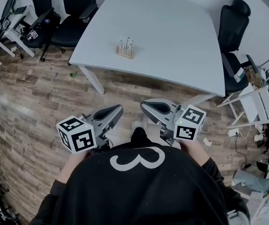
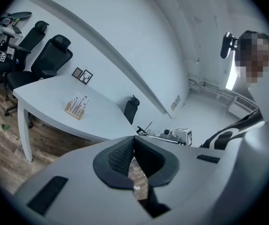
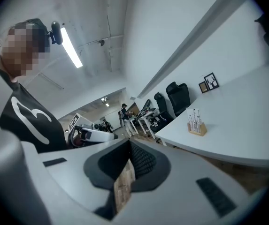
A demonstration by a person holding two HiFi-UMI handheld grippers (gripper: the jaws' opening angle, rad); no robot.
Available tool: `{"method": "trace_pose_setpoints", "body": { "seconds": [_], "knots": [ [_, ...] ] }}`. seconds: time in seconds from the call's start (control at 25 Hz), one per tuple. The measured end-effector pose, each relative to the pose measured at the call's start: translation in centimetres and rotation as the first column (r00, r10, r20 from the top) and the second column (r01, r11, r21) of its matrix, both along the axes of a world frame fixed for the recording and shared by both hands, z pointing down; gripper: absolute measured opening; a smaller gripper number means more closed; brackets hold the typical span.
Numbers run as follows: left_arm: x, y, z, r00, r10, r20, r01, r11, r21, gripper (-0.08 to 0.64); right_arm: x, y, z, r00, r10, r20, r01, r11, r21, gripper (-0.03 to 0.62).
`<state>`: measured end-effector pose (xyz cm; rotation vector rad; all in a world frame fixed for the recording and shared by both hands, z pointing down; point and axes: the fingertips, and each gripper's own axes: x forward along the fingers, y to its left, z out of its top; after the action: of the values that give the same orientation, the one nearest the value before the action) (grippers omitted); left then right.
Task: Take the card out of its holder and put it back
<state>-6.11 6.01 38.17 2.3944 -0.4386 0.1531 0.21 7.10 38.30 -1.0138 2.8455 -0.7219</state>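
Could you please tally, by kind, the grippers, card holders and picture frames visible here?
Grippers: 2 (left gripper, right gripper)
Card holder: 1
Picture frames: 2
Total: 5

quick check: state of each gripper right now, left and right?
left gripper: closed, jaws together, holding nothing.
right gripper: closed, jaws together, holding nothing.

Right tool (image 3: 128,148) closed, empty — card holder (image 3: 196,124) stands on the table (image 3: 249,118) beyond.
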Motion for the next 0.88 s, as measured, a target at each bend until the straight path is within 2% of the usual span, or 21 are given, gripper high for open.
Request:
{"method": "trace_pose_setpoints", "body": {
  "seconds": [0.32, 0.88],
  "knots": [
    [3.1, -6.8, 0.6, 0.999, -0.031, -0.004, 0.031, 0.999, -0.029, 0.014, 2.8, -7.5, 0.3, 1.000, -0.022, 0.002, 0.022, 1.000, -0.020, 0.009],
    [6.8, -17.0, 1.0, 0.995, -0.104, -0.011, 0.104, 0.994, -0.029, 0.014, 6.8, -18.2, 1.3, 0.998, -0.049, -0.046, 0.048, 0.999, -0.019, 0.009]
  ]
}}
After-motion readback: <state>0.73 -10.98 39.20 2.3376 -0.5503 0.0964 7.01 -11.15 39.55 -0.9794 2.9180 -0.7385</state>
